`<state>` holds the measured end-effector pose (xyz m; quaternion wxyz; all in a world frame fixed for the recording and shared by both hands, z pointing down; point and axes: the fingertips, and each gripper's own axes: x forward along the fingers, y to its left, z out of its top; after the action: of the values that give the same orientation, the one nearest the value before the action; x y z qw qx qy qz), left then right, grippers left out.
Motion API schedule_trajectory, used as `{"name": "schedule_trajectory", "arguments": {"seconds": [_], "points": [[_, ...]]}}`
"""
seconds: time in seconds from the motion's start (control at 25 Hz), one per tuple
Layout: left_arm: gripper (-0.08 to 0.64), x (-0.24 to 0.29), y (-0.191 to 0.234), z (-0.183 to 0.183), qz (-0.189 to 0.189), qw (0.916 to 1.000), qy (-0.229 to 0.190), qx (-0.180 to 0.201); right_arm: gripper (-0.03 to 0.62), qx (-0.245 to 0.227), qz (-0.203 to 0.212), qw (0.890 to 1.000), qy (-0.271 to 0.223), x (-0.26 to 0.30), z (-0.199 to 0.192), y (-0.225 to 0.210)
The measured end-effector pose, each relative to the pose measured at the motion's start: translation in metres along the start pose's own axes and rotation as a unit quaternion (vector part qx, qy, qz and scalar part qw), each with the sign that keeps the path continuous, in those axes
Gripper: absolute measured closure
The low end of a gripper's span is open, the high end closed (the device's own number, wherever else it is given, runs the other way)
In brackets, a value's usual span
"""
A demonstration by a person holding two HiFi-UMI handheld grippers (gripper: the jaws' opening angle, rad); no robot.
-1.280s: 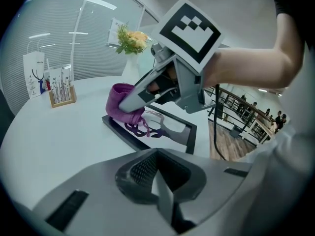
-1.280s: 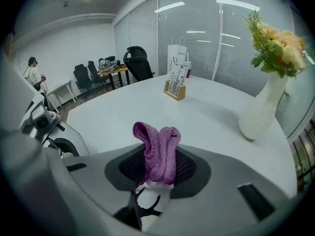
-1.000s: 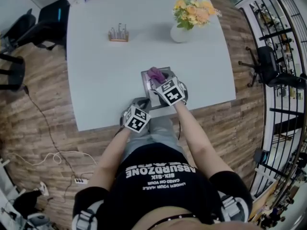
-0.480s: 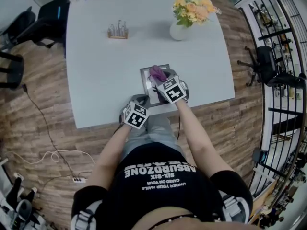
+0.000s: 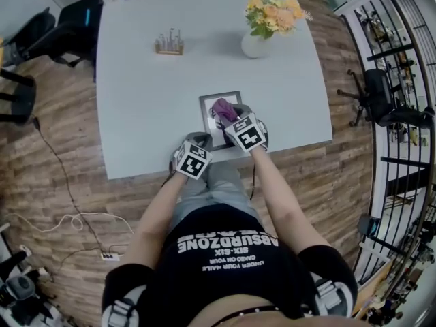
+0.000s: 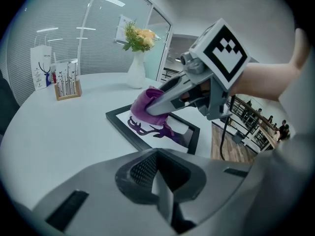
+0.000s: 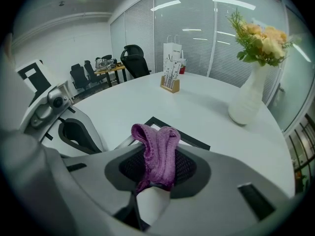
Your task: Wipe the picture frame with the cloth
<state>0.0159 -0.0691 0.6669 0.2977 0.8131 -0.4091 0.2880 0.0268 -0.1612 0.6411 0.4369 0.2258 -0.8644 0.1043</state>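
Note:
A black picture frame with a white print lies flat near the table's front edge. My right gripper is shut on a purple cloth and holds it down on the frame's glass. In the right gripper view the cloth bunches up between the jaws, with a frame corner just beyond. The left gripper view shows the frame, the cloth and the right gripper's fingers over it. My left gripper is shut on nothing, at the frame's near left corner.
A white vase of flowers stands at the table's back right and a small wooden rack at the back left. Office chairs stand left of the table, another on the right. Cables lie on the wooden floor.
My right gripper has drawn the cloth a little down the frame toward me. The left gripper has barely moved.

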Motion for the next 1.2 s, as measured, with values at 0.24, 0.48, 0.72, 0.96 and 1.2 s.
{"name": "schedule_trajectory", "arguments": {"seconds": [0.24,0.48,0.72,0.96,1.2], "points": [[0.544,0.0,0.003,-0.001,0.004,0.9998,-0.003,-0.02,0.466,0.015,0.033,0.999,0.011,-0.011,-0.015,0.016],[0.544,-0.002,0.002,-0.001,0.009,0.999,-0.009,-0.043,0.465,0.025,0.039,0.999,0.012,-0.027,-0.033,0.033],[0.543,0.001,0.001,0.0,0.017,0.9992,-0.005,-0.036,0.465,0.028,0.034,0.999,0.007,-0.035,-0.045,0.043],[0.543,0.001,0.001,-0.001,0.035,0.9993,-0.008,-0.01,0.465,0.038,0.036,0.999,0.008,-0.042,-0.057,0.056],[0.544,0.0,0.004,0.0,0.034,0.9984,-0.013,-0.042,0.465,0.027,0.043,0.999,0.015,-0.045,-0.06,0.061]]}}
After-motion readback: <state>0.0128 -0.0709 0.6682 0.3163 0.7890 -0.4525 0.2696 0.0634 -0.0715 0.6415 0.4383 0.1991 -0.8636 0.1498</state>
